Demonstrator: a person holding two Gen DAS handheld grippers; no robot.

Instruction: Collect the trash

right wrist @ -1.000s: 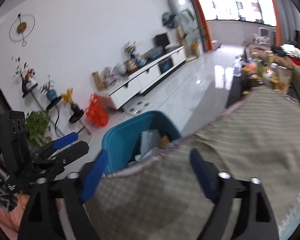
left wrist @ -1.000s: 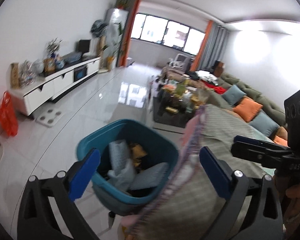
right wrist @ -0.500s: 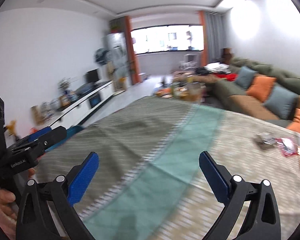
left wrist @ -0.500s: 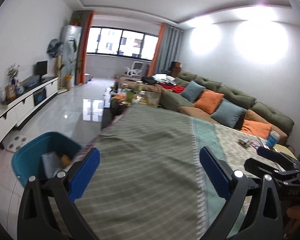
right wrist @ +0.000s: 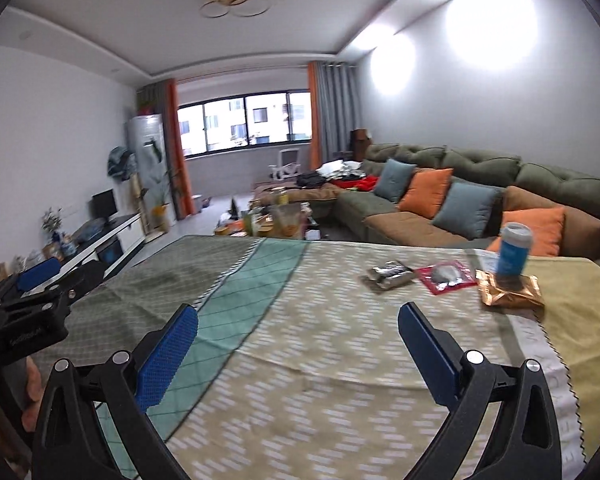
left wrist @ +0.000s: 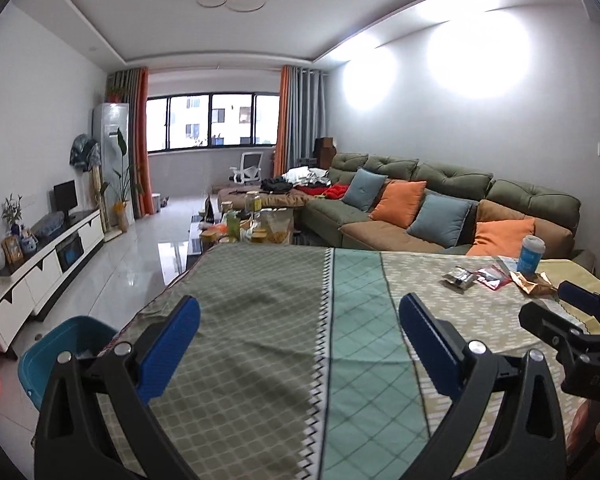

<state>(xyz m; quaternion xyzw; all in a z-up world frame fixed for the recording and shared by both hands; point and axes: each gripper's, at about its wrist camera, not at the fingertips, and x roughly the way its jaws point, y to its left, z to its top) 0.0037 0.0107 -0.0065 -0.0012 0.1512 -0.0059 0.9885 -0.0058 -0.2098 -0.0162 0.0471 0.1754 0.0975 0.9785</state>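
I hold both tools, left (left wrist: pixel 298 344) and right (right wrist: pixel 298 350), spread and empty over the desk (right wrist: pixel 300 320); next, I judge, reach the wrappers (right wrist: pixel 388 274).

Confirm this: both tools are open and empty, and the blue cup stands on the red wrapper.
Not quite. The cup stands on the gold wrapper; the red wrapper lies beside it, as the right wrist view shows. Both tools, left and right, are open and empty.

- The left black two-finger gripper with blue pads (left wrist: pixel 298 340) is level, its jaws wide apart and holding nothing.
- The right black two-finger gripper with blue pads (right wrist: pixel 298 344) is the same, jaws wide apart, empty.
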